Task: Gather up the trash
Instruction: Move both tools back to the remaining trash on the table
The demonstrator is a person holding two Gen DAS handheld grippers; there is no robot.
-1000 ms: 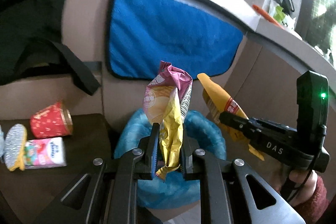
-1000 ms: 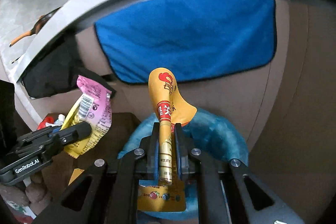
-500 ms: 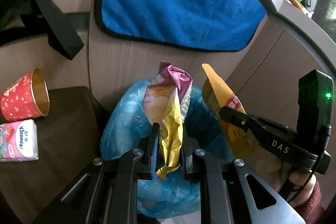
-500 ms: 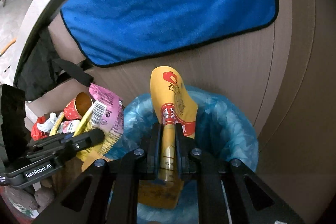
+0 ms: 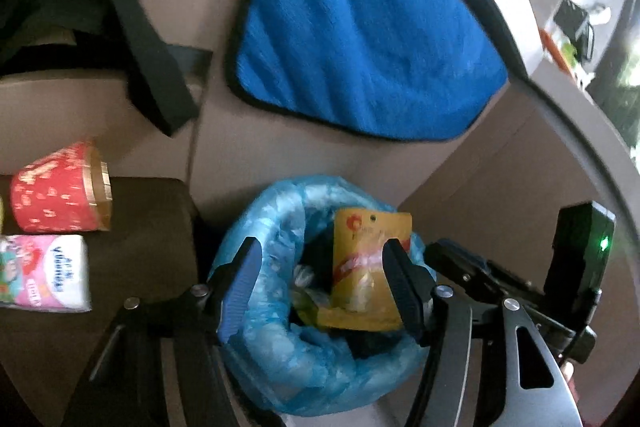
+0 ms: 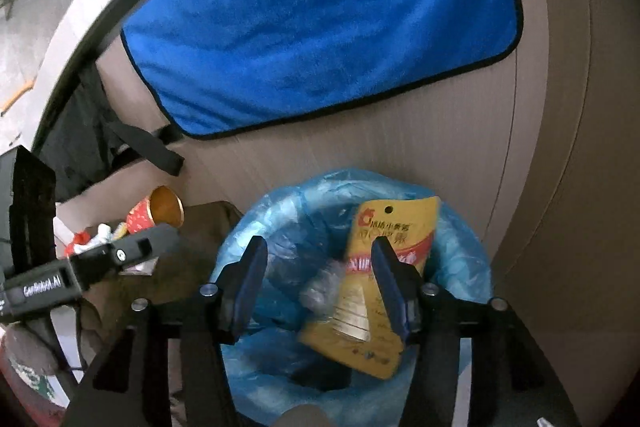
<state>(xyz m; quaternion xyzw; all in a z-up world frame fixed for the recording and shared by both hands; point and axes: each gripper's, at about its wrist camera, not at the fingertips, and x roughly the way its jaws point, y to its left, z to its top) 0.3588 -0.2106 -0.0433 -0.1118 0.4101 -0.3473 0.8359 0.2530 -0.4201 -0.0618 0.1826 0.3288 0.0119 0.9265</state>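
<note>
A trash bin lined with a blue bag (image 5: 256, 227) (image 6: 460, 239) stands against a brown cabinet. A yellow snack packet (image 5: 360, 267) (image 6: 384, 275) lies inside it, leaning on the right side of the bag. My left gripper (image 5: 320, 287) is open and empty right above the bin's mouth. My right gripper (image 6: 318, 287) is open and empty above the same bin. The purple and yellow wrapper is not clearly visible in the bin. The right gripper's body (image 5: 520, 287) shows in the left wrist view, and the left gripper's finger (image 6: 120, 255) in the right wrist view.
A red paper cup (image 5: 60, 195) (image 6: 156, 211) lies on its side on a dark brown stool (image 5: 152, 227) left of the bin. A pink tissue pack (image 5: 44, 271) lies beside it. A blue towel (image 5: 360, 39) and a black strap (image 5: 148, 39) hang on the cabinet.
Both grippers have opened over the bin. The yellow packet dropped from the right gripper into the bag, and the purple and yellow wrapper left the left gripper.
</note>
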